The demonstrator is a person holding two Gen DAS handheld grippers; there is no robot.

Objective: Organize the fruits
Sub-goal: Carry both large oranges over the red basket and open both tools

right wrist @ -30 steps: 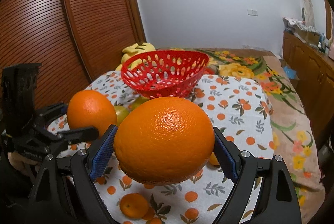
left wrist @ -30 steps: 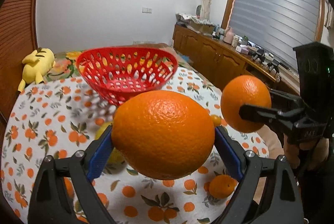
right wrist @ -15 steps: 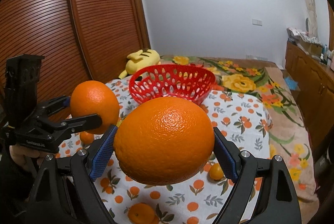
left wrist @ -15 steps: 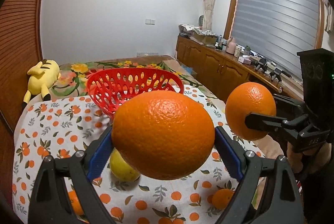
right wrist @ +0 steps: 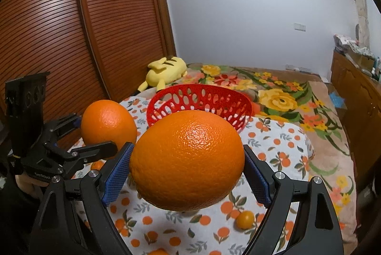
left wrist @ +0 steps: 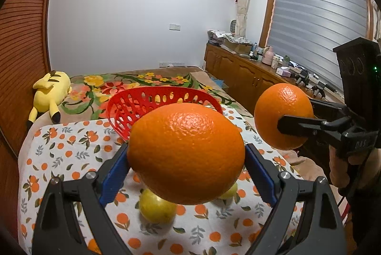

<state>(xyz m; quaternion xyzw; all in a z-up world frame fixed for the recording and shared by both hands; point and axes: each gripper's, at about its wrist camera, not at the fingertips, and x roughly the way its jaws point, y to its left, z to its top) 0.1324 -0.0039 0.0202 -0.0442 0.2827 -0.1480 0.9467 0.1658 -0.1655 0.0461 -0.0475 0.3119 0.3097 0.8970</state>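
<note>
Filling the middle of the left wrist view, a large orange (left wrist: 187, 155) sits clamped between the blue pads of the left gripper (left wrist: 187, 161), held clear above the tablecloth. A second orange (right wrist: 187, 157) is gripped the same way by the right gripper (right wrist: 187, 163) in the right wrist view; both claws stand wide, closed on their fruit.

From the left camera, the right gripper and its orange appear at 3 o'clock, with a hand (left wrist: 350, 167) wrapped around the handle. From the right camera, the left gripper and its orange appear at 9 o'clock.

Beyond each held orange, at 12 o'clock, stands a red perforated basket (left wrist: 133, 102) on the cloth, its inside mostly hidden. Below the left orange, at 6 o'clock, a yellow-green fruit (left wrist: 157, 211) lies on the cloth, and the edge of another one (left wrist: 229, 192) peeks out at about 5 o'clock. In the right view a small mandarin (right wrist: 245, 219) lies on the cloth at 5 o'clock.

The tablecloth (left wrist: 59, 159) is white with an orange-and-leaf print, spread over a flowered blanket (right wrist: 285, 93). A yellow plush toy (left wrist: 51, 93) lies at 10 o'clock past the basket, against a slatted wooden wardrobe (right wrist: 71, 29). A wooden sideboard (left wrist: 240, 76) with clutter on it runs along the wall at 2 o'clock in the left view, under a window blind (left wrist: 319, 24).
</note>
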